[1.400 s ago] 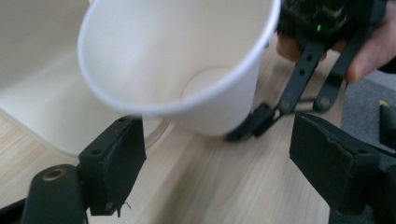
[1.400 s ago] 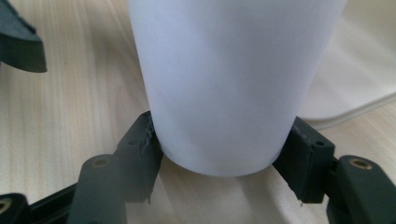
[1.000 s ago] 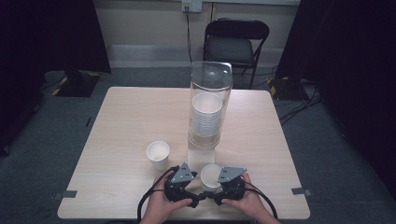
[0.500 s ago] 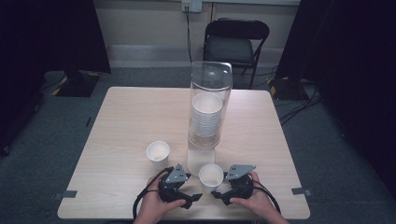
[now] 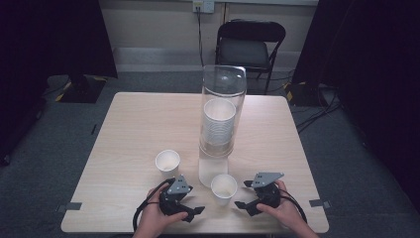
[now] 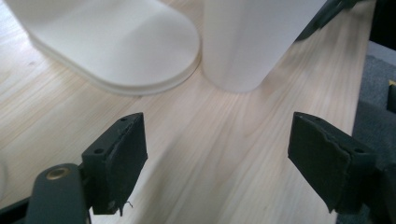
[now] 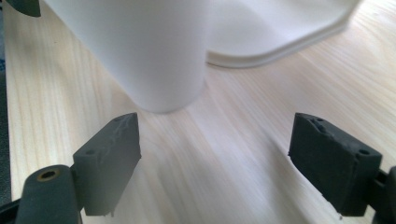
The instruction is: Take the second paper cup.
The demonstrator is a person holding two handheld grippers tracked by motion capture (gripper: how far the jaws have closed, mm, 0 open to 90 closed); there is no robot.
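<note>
**A light paper cup between two open grippers**

The small white paper cup [image 5: 224, 187] stands upright on the wooden table [image 5: 138, 129], close to the person's edge and just in front of the white base of the cup dispenser [image 5: 221, 116]. It stands free: the left gripper [image 5: 190, 210] is beside it on one side and the right gripper [image 5: 242, 197] on the other, both apart from it. In the left gripper view the jaws stand wide apart with only bare table between them, and the cup [image 6: 245, 42] is beyond their tips. In the right gripper view it is the same; these jaws have just been opening, nothing is between them, and the cup [image 7: 140, 51] is a little ahead of them.

I judge that this cup is very light and empty, so a small push from a jaw can slide it or tip it over. The wall is thin paper: it bends easily and can be crushed if the grip is strong. The rolled rim is the stiffest part, and the wall near the bottom is also firmer. A soft pinch over the rim, or a gentle hold across the lower wall, looks safest.

A second cup [image 5: 167, 161] stands further left, well apart from this one, and more cups are stacked inside the clear tube of the dispenser.
</note>
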